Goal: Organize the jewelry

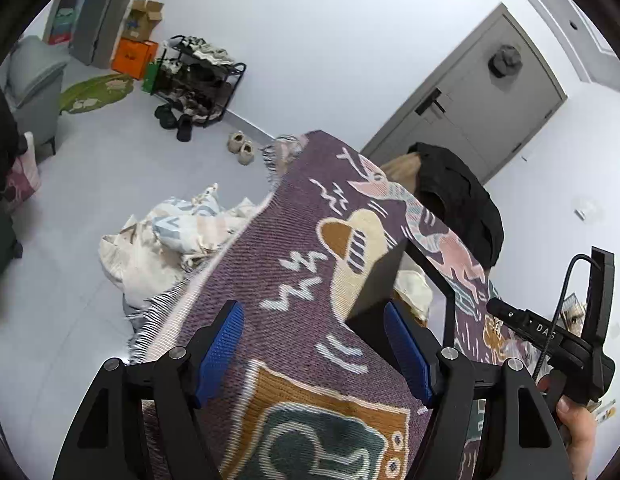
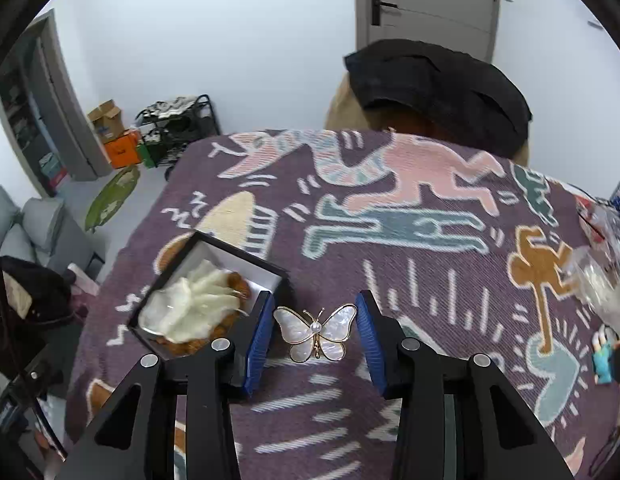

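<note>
Right gripper (image 2: 315, 336) is holding a butterfly brooch (image 2: 316, 333); left gripper (image 1: 314, 354) is standing wide and empty.

Only the right wrist view is showing the brooch, hanging between the blue pads (image 2: 260, 332) above the patterned purple blanket (image 2: 390, 272), just right of the open black jewelry box (image 2: 275, 270) with cream and brown pieces inside. The left wrist view is showing that box edge-on (image 1: 374, 284), plus floor, shoe rack (image 1: 198, 80) and the other hand (image 1: 578, 436) gripping its handle.

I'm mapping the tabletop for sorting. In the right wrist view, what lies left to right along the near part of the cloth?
Open black box holding pale jewelry → butterfly brooch between the right gripper's fingers → small blue figurine at the right edge.
</note>
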The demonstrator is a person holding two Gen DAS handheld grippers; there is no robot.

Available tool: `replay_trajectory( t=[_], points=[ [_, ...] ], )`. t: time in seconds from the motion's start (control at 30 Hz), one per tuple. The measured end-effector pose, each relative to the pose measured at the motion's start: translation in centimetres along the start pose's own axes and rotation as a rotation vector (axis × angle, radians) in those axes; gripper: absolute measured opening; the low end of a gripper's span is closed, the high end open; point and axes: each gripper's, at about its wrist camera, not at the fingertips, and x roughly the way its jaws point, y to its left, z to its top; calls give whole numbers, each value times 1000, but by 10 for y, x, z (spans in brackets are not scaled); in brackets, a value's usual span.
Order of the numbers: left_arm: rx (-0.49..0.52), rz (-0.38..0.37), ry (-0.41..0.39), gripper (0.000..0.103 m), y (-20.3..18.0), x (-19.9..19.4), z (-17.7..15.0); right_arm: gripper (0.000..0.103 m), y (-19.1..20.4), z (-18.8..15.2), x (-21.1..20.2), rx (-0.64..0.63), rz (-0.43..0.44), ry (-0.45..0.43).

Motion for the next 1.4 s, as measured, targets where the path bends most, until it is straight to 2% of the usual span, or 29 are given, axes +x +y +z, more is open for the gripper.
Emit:
replay_trajectory(
  t=[0.37,0.47,0.57,0.7,0.87,1.03,1.13,1.17,1.2,1.23,1.3,1.4],
  points=[
    [-51,17,-12,74,29,-4,11,42,48,18,14,-77,36,-8],
    [-54,20,-14,74,31,-5,10,42,56,21,26,-89,41,19],
    [-55,21,-12,74,32,-5,11,52,56,18,33,-80,62,51],
    [-53,19,-12,74,33,-5,11,70,48,12,28,-58,96,48],
    [-28,13,-3,74,24,-3,6,72,28,2,13,-16,130,56],
    [7,2,2,74,6,-5,-1,84,10,-9,-11,-4,149,44],
    [48,-7,1,74,-11,-9,-5,86,0,-16,-27,-1,154,32],
    [66,-14,1,79,-18,-11,-8,87,-5,-19,-34,0,153,25],
    [78,-15,-1,86,-23,-13,-9,93,-9,-22,-40,-2,152,14],
    [100,-15,-10,88,-30,-17,-11,99,-13,-25,-46,-5,146,-2],
    [141,-16,-37,96,-44,-27,-16,102,-22,-30,-56,1,128,-23],
    [187,-20,-61,102,-62,-37,-21,102,-41,-39,-73,37,136,-49]
  ],
)
